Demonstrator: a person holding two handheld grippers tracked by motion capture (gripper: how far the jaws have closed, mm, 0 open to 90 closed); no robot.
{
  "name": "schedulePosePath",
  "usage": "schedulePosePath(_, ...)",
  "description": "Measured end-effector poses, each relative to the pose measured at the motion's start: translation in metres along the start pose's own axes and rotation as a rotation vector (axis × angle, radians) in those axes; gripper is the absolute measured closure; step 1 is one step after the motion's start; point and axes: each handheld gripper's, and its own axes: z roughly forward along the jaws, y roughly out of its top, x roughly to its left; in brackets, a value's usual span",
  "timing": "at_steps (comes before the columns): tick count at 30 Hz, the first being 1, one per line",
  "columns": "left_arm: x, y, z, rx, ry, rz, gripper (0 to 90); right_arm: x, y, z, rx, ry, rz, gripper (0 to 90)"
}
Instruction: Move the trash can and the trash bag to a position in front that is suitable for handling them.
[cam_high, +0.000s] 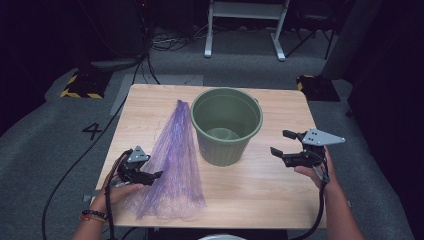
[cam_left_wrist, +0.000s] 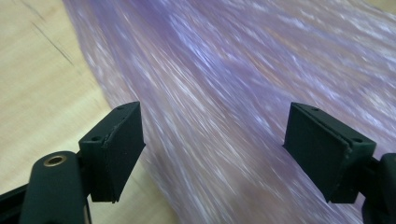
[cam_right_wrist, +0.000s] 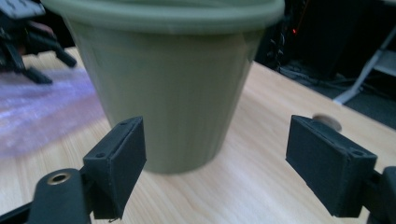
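High view: your green bucket (cam_high: 226, 125) stands upright near the middle of the table (cam_high: 280, 185); the purple plastic bag (cam_high: 175, 160) lies flat just left of the bucket, apart from it.
Left gripper (cam_high: 150, 176): over the bag's left edge, left of the bucket; jaws spread wide, pads off the film, nothing grasped.
Right gripper (cam_high: 283, 145): right of the bucket, pointed at its wall, jaws spread wide and empty.
Likely job: lining the bucket with the bag, judging by the layout.
Risk, bag: the film is thin and flat on the wood; you may pinch both layers, or only scrape the table, so the mouth won't open.
Risk, bucket: it looks light and empty; a nudge from your right gripper could slide or tip it.
Risk, drag: pulling the bag sideways could sweep it against the bucket.
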Motion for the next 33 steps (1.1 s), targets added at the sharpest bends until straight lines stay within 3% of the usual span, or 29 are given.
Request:
schedulePosePath(2, -0.003, -0.006, 0.004, 0.029, -0.001, -0.004, 19.6, 0.005, 0.015, 0.001, -0.017, 0.015, -0.026, 20.2)
schedulePosePath(9, -0.006, -0.009, 0.006, 0.006, 0.012, 0.016, 18.0, 0.023, 0.047, 0.009, -0.044, 0.068, -0.101, 20.2)
schedulePosePath(13, -0.006, -0.009, 0.007, 0.006, 0.008, 0.020, 17.3, 0.032, 0.058, 0.018, -0.032, 0.075, -0.144, 20.2)
schedulePosePath(22, -0.006, -0.009, 0.007, 0.006, 0.007, 0.020, 17.3, 0.039, 0.068, 0.031, -0.020, 0.110, -0.164, 20.2)
schedulePosePath(29, -0.005, -0.009, 0.007, 0.002, 0.003, 0.011, 17.3, 0.045, 0.073, 0.046, 0.020, 0.148, -0.180, 20.3)
schedulePosePath(33, -0.006, -0.008, 0.008, 0.002, 0.006, 0.014, 17.3, 0.048, 0.077, 0.055, 0.047, 0.169, -0.203, 25.9)
